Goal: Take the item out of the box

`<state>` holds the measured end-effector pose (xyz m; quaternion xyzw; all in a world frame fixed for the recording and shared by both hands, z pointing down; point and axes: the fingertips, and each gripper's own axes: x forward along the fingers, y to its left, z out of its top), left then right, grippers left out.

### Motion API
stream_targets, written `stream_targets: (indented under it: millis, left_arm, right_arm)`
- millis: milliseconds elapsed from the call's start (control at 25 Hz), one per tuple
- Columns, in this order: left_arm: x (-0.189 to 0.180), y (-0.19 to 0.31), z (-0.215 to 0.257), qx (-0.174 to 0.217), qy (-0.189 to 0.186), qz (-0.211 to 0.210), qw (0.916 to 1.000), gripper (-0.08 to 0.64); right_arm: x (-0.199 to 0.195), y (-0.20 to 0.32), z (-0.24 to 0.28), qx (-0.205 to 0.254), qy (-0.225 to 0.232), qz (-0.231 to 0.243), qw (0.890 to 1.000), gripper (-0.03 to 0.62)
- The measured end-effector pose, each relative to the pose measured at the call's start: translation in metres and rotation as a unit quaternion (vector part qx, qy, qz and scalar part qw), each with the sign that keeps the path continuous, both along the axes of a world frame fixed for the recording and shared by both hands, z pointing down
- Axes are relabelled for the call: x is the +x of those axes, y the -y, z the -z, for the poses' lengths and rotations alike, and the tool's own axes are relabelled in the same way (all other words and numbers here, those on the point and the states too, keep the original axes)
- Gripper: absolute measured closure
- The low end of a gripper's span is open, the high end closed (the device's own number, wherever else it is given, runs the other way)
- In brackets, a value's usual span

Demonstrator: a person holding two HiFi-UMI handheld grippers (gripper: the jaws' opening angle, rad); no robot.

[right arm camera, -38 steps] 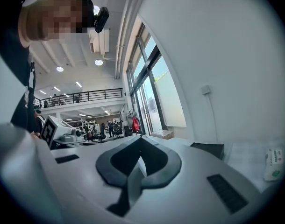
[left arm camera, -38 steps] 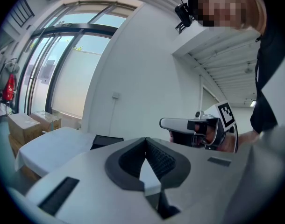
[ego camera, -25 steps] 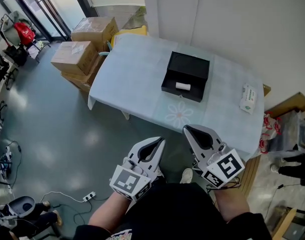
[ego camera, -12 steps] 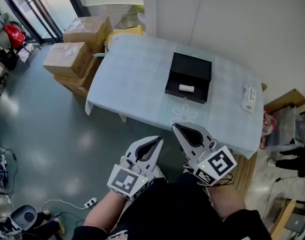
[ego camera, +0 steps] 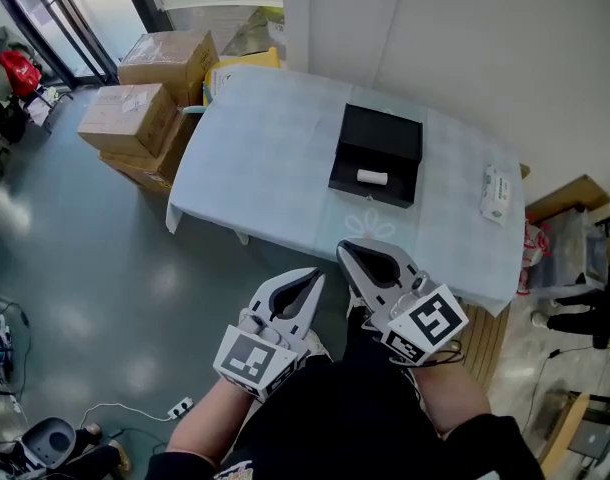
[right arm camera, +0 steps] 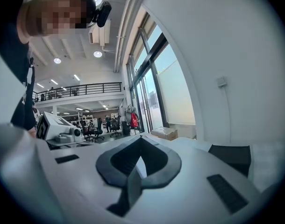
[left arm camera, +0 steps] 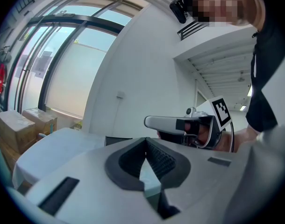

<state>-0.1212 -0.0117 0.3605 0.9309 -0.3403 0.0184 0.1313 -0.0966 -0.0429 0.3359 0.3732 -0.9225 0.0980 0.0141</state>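
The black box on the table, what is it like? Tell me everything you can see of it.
The black box is matte, dark and rectangular, open on top. It lies flat on the pale blue cloth of the table, right of the middle. A small white item, shaped like a roll, lies on its side in the near half. The far half looks like a flat dark panel, perhaps a folded-back lid; I cannot tell. Only the cloth and that item touch it.

On the pale cloth-covered tabletop (ego camera: 255, 158), an open black rectangular box (ego camera: 385, 133) sits right of centre. A small white cylindrical item (ego camera: 371, 177) lies in its near part. A flat white packet (ego camera: 496, 194) lies well apart to the box's right, near the tabletop's edge, and brown cardboard cartons (ego camera: 130, 118) stand stacked on the floor left of the tabletop.
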Motion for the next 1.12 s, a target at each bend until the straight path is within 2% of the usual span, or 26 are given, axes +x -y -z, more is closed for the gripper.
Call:
stream_targets:
  millis: [240,680,1120]
  left_arm:
    - [0.012,0.014,0.003,0.005,0.005,0.002,1.0000,0.552]
    - [0.060,0.048,-0.009,-0.001,0.028,0.000,0.9996,0.552]
    - [0.114,0.082,-0.018,0.012,0.036,0.000,0.9993,0.552]
  right_arm:
    - [0.013,0.018,-0.003,0.004,-0.008,0.014,1.000,0.583]
    - [0.060,0.069,-0.028,-0.011,-0.021,0.040,0.999,0.583]
    - [0.114,0.123,-0.057,-0.022,-0.076,0.061,0.995,0.583]
